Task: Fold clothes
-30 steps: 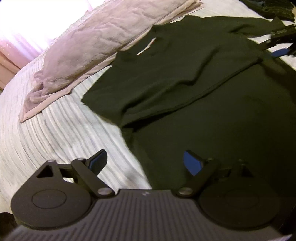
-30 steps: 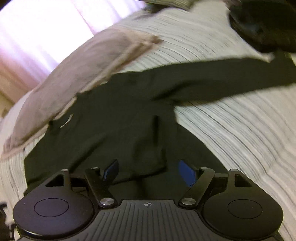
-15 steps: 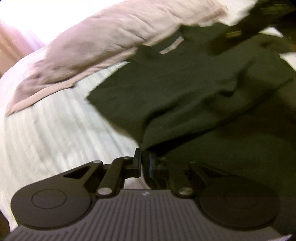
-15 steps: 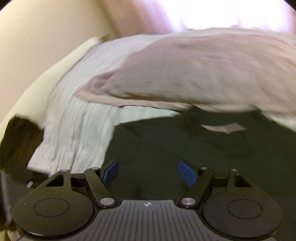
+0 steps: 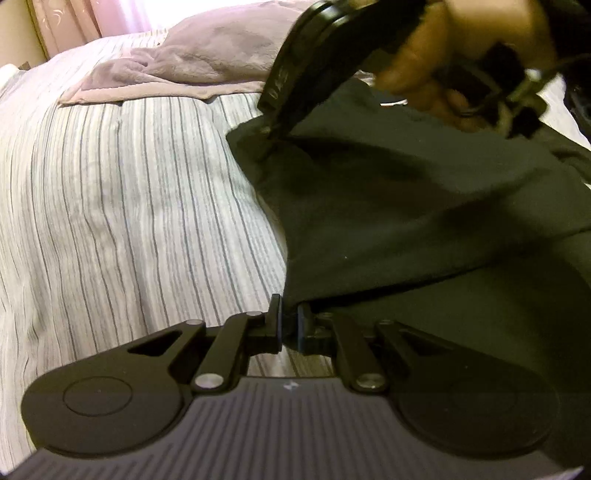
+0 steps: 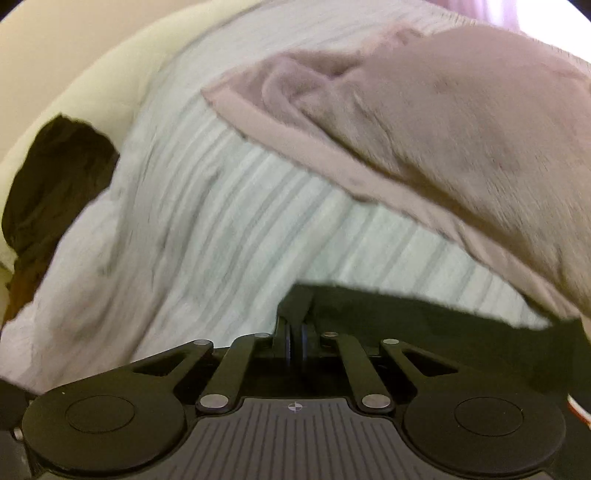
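L gripper point(image 5: 290, 325) clamped; R gripper point(image 6: 295, 341) clamped, hand point(image 5: 424, 55) gripping

- A bed with a grey-striped white cover point(image 5: 129, 192) fills the room.
- A mauve pillow point(image 6: 461, 122) lies on it.
- Pink curtains point(image 5: 74, 18) glow with daylight.
- A cream wall point(image 6: 66, 55) stands beside.

So it's one black long-sleeve top point(image 5: 406, 206), plain dark knit, lying on the striped bed sheet point(image 5: 129, 192) just below a mauve pillow point(image 5: 221, 55). It's already part folded, with an upper layer doubled over the lower one, and you can see the fold edge running across. A small pale label shows near the neck. Its near corner is pinched in the left tongs point(image 5: 290, 325), and its far corner is clamped in the right tongs point(image 6: 295, 341).
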Tool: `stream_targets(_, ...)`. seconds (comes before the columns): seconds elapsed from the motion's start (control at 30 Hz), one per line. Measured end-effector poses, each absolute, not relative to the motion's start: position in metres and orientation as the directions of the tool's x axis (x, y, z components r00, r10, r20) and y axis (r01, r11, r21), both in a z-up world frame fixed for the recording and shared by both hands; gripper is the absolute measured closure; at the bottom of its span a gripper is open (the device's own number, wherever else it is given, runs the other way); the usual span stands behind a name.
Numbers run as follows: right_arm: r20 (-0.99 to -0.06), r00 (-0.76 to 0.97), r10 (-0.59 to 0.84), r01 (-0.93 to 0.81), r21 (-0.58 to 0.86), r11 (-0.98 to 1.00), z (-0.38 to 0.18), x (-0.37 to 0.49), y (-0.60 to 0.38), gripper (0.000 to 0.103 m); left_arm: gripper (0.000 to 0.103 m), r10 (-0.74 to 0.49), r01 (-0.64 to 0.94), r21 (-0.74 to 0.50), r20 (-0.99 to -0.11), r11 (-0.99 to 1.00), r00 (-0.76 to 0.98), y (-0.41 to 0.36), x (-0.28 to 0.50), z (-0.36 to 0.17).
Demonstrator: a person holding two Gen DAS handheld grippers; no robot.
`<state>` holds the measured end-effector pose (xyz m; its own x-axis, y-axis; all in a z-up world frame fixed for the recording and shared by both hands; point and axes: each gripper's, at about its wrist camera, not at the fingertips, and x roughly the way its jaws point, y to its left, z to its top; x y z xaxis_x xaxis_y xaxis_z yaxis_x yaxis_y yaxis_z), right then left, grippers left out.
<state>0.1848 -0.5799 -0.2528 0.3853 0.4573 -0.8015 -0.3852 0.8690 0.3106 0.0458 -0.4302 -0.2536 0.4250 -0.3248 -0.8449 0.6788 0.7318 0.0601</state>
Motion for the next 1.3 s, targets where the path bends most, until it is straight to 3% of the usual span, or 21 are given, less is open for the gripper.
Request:
stream_targets(0.1,-0.774,0.456,0.44,-0.312,0.324,0.893,-0.255,0.178,-0.589,0.098,0.097,-0.319,0.665,0.047,-0.85,0.746,0.419,-0.424,0.051,-0.257)
stream_targets(0.17,-0.758,0.509,0.407,-0.248,0.324,0.913,-0.255,0.167,-0.598,0.064,0.097,-0.32,0.67,0.037,-0.858,0.742,0.402,-0.422,0.055,-0.259)
stream_targets(0.2,-0.746,0.546,0.381,-0.211,0.318,0.924,-0.251,0.155,-0.606,0.035,0.097,-0.321,0.678,0.038,-0.861,0.734,0.395,-0.423,0.056,-0.259)
stream_targets(0.23,-0.73,0.584,0.355,-0.175,0.313,0.933,-0.246,0.142,-0.615,0.033,0.097,-0.321,0.688,0.041,-0.863,0.725,0.389,-0.424,0.056,-0.259)
stream_targets(0.43,-0.712,0.684,0.161,0.163,0.364,0.917,-0.227,0.028,-0.692,0.033,0.095,-0.303,0.711,0.046,-0.884,0.702,0.357,-0.413,0.052,-0.252)
stream_targets(0.63,-0.876,0.467,-0.12,0.676,0.266,0.688,-0.258,-0.127,-0.776,0.033,0.095,-0.297,0.738,0.089,-0.878,0.669,0.376,-0.402,0.042,-0.234)
stream_targets(0.8,-0.847,0.508,-0.156,0.74,0.337,0.582,-0.249,-0.19,-0.793,0.033,0.095,-0.336,0.794,0.106,-0.867,0.598,0.369,-0.425,0.031,-0.226)
stream_targets(0.97,-0.827,0.543,-0.142,0.732,0.384,0.563,-0.253,-0.194,-0.795,0.033,0.094,-0.391,0.849,0.1,-0.856,0.519,0.339,-0.463,0.018,-0.228)
stream_targets(1.0,-0.828,0.542,-0.145,0.734,0.382,0.562,-0.253,-0.195,-0.795,0.041,0.094,-0.398,0.859,0.1,-0.855,0.502,0.332,-0.47,0.014,-0.23)
stream_targets(1.03,-0.829,0.54,-0.148,0.736,0.38,0.56,-0.252,-0.195,-0.795,0.09,0.094,-0.404,0.868,0.103,-0.855,0.485,0.327,-0.476,0.007,-0.229)
stream_targets(1.07,-0.829,0.538,-0.15,0.738,0.378,0.558,-0.251,-0.196,-0.794,0.096,0.093,-0.407,0.877,0.108,-0.854,0.469,0.323,-0.481,0.002,-0.229)
stream_targets(1.3,-0.835,0.526,-0.159,0.754,0.372,0.542,-0.249,-0.203,-0.792,0.096,0.092,-0.417,0.907,0.129,-0.856,0.402,0.306,-0.502,-0.02,-0.224)
